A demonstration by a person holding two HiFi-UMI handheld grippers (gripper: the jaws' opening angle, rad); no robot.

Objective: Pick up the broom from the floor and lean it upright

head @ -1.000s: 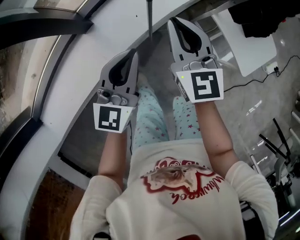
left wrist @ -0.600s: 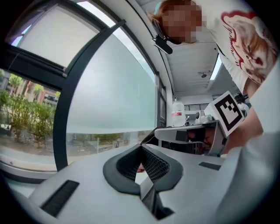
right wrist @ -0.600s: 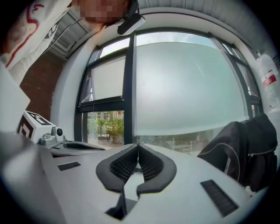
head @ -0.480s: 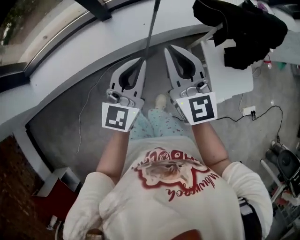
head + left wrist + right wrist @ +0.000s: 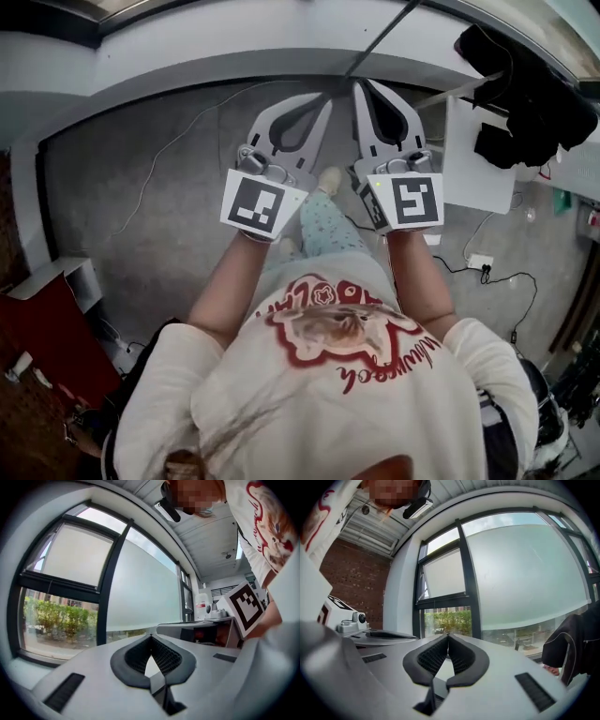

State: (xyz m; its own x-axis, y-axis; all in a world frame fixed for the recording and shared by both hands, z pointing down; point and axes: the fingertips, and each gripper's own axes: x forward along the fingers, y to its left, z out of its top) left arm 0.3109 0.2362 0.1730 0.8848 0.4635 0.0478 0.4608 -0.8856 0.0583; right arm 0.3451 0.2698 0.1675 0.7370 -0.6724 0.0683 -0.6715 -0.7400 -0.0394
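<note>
Grey floor [image 5: 150, 225] seen from above, bounded by a curved white wall. A person's left claw [image 5: 327, 97] is pinched closed, with nothing seen between its pads. Just right of its tip, the thin dark broom handle [image 5: 380, 41] slants away toward the floor's far edge; whether either claw touches it is unclear. The right claw [image 5: 360, 83] is also closed and looks empty. At the right, a black garment [image 5: 525, 84] drapes the far corner of a white tabletop [image 5: 473, 169].

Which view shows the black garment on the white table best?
The head view: the black garment shows plainly, draped over the white table, upper right. The right gripper view catches only part of it at its right edge; the left gripper view shows none.
</note>
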